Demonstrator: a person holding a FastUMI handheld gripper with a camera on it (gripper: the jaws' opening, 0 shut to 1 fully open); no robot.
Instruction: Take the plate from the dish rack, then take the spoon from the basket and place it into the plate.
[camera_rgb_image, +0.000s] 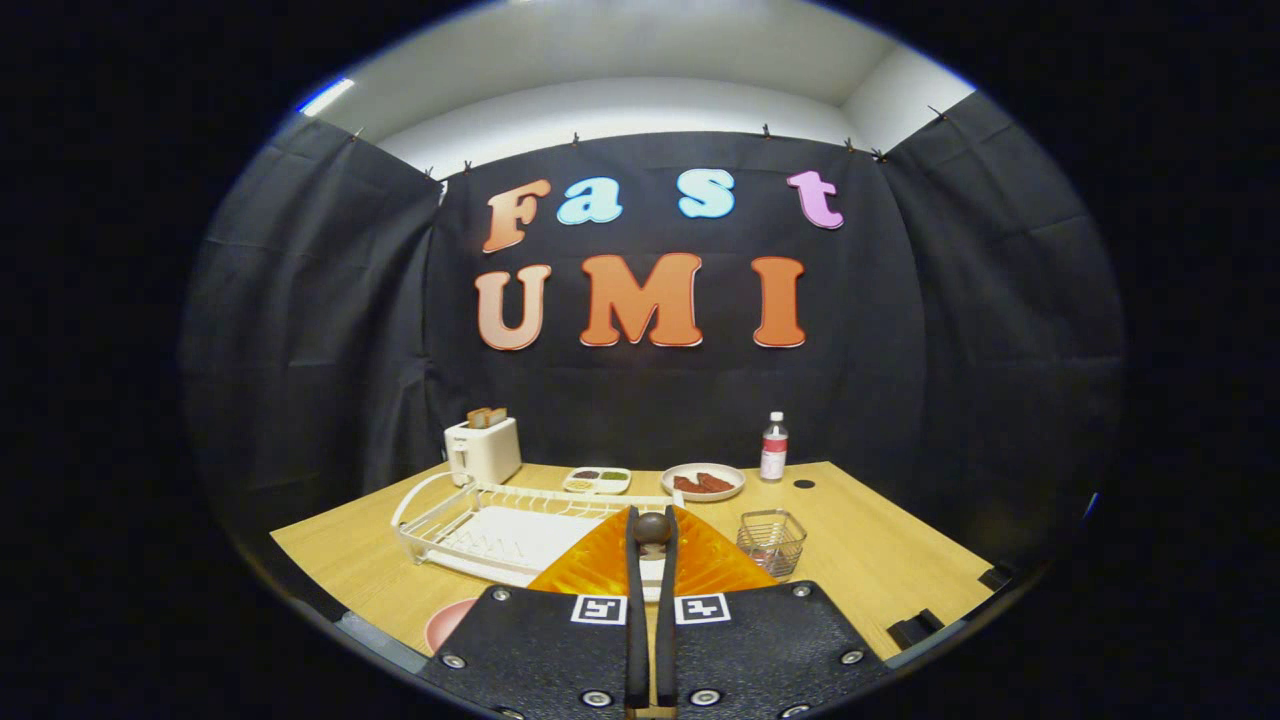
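My gripper (652, 514) is held above the near part of the wooden table, its fingers drawn close together on a dark brown spoon (652, 530). Only the spoon's rounded end shows between the fingertips. A pink plate (448, 623) lies flat on the table below and left of the fingers, mostly hidden by the gripper body. The white dish rack (470, 528) stands beyond the fingers to the left, with no plate in it. The small wire basket (771, 541) sits just to the right of the fingers.
At the back of the table (880, 560) stand a white toaster (482, 450) with toast, a small divided tray (597, 481), a plate of red food (703, 482) and a bottle (773, 447). Black cloth walls enclose the table.
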